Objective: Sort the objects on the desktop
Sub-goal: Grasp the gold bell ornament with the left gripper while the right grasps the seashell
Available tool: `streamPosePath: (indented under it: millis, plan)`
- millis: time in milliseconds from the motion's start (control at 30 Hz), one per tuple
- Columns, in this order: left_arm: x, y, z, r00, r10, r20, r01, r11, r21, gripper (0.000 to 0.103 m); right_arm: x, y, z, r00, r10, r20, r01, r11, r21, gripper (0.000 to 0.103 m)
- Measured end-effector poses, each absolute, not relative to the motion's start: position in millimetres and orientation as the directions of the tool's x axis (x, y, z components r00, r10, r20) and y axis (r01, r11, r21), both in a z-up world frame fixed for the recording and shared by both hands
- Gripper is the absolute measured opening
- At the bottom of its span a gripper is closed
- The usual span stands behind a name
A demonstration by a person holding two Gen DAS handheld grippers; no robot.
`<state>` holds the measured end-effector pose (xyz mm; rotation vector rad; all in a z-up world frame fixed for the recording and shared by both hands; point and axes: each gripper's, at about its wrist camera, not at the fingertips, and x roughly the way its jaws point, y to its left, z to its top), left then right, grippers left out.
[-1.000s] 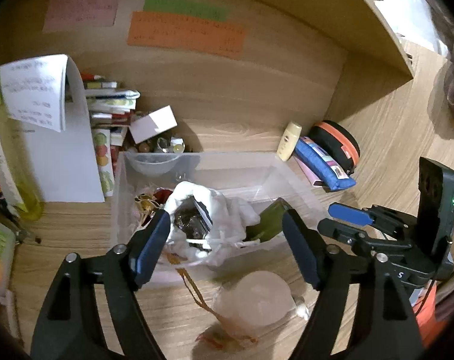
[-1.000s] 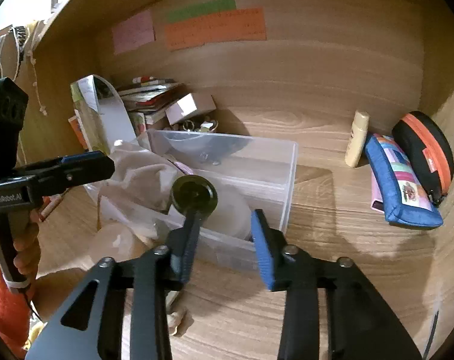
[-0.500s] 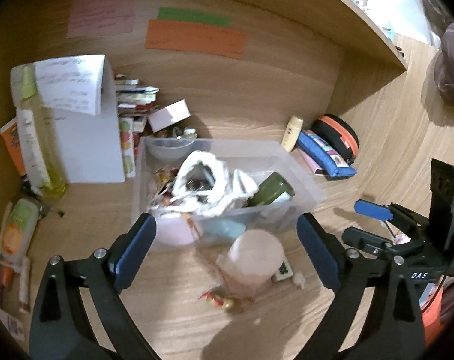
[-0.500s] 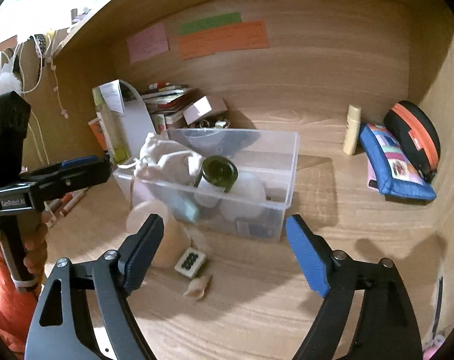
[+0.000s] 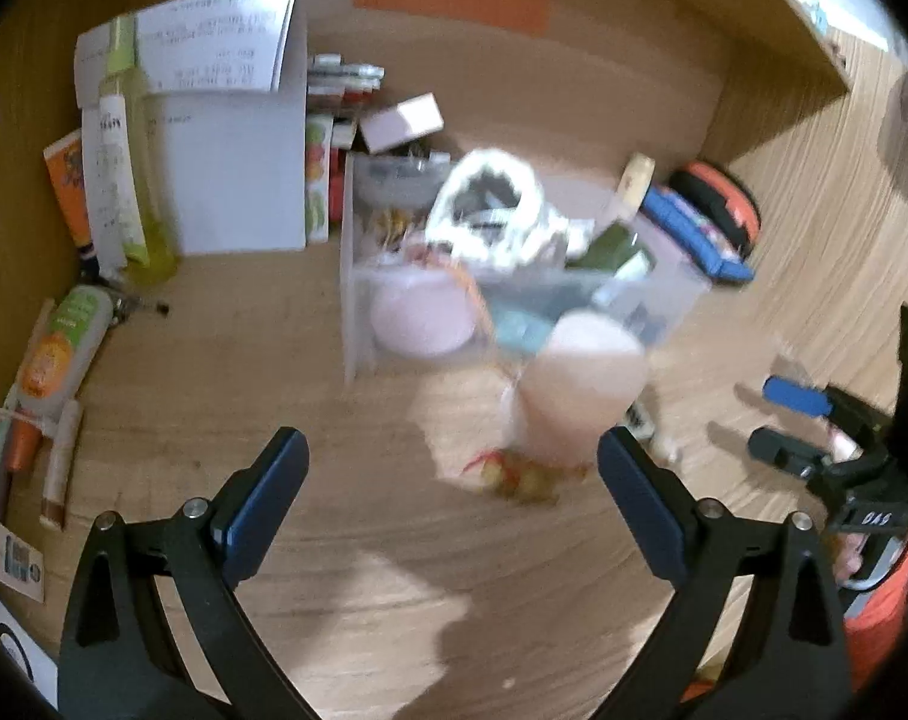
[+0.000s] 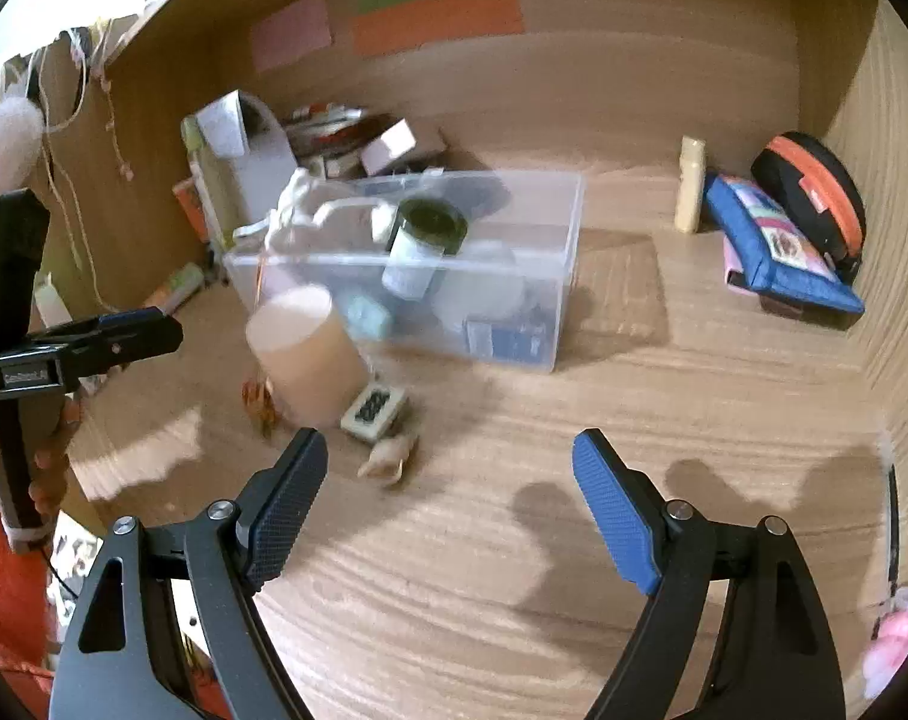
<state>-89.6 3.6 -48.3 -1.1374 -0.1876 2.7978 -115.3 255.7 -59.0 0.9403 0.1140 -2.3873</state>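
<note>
A clear plastic bin (image 5: pixel 357 276) (image 6: pixel 565 264) stands on the wooden desk, holding a white bag (image 5: pixel 484 216), a green-lidded jar (image 6: pixel 429 234) and other small items. In front of it stands a blurred pale pink cup (image 5: pixel 580 384) (image 6: pixel 309 354). Beside the cup lie a mahjong tile (image 6: pixel 374 405), a shell (image 6: pixel 387 456) and a small red-stringed charm (image 5: pixel 514 474). My left gripper (image 5: pixel 450 444) is open over bare desk, short of the cup. My right gripper (image 6: pixel 447 441) is also open and holds nothing, with the shell just ahead of its left finger.
A blue pencil case (image 6: pixel 778 246), a black-and-orange pouch (image 6: pixel 814 192) and a cream tube (image 6: pixel 691 183) sit at the back right. Books, a white paper stand (image 5: pixel 231 150) and tubes (image 5: pixel 57 348) crowd the left. Desk walls close in on both sides.
Both grippers have drawn back from the bin and opened wide. The right one let go of the green-lidded jar, now lying in the bin. The left one came off the white bag.
</note>
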Motion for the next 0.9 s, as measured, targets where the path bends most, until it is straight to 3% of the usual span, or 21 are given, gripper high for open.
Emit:
streamPosePath:
  millis: [233,300,367,500,767,833,900]
  plan:
    - [-91,27,-65,-0.678,0.138,-0.722,-0.159,-0.986,-0.039,0.096,-116,242,-73,-0.539,-0.479,-0.693,0.578,-0.808,0.11,0.082]
    - [-93,38,-68,-0.67,0.146,-0.728,-0.197,-0.98,-0.015,0.082,-120,237,-79,-0.486,-0.505,-0.713,0.604,-0.784,0.143,0.08]
    - [-97,46,-71,-0.654,0.162,-0.739,-0.234,-0.972,-0.006,0.078,-122,232,-82,-0.463,-0.507,-0.727,0.616,-0.774,0.148,0.079]
    - [-105,55,-78,-0.633,0.167,-0.756,-0.265,-0.964,0.008,0.077,-123,221,-85,-0.459,-0.49,-0.741,0.639,-0.762,0.107,0.064]
    - [-126,59,-89,-0.592,0.149,-0.792,-0.274,-0.961,0.024,0.077,-127,205,-91,-0.45,-0.471,-0.758,0.664,-0.745,0.069,0.049]
    - [-127,60,-90,-0.595,0.145,-0.791,-0.275,-0.961,0.031,0.068,-129,202,-92,-0.452,-0.466,-0.761,0.667,-0.743,0.06,0.049]
    - [-127,60,-89,-0.596,0.161,-0.787,-0.286,-0.958,0.02,0.052,-131,198,-94,-0.454,-0.453,-0.768,0.668,-0.743,0.043,0.047]
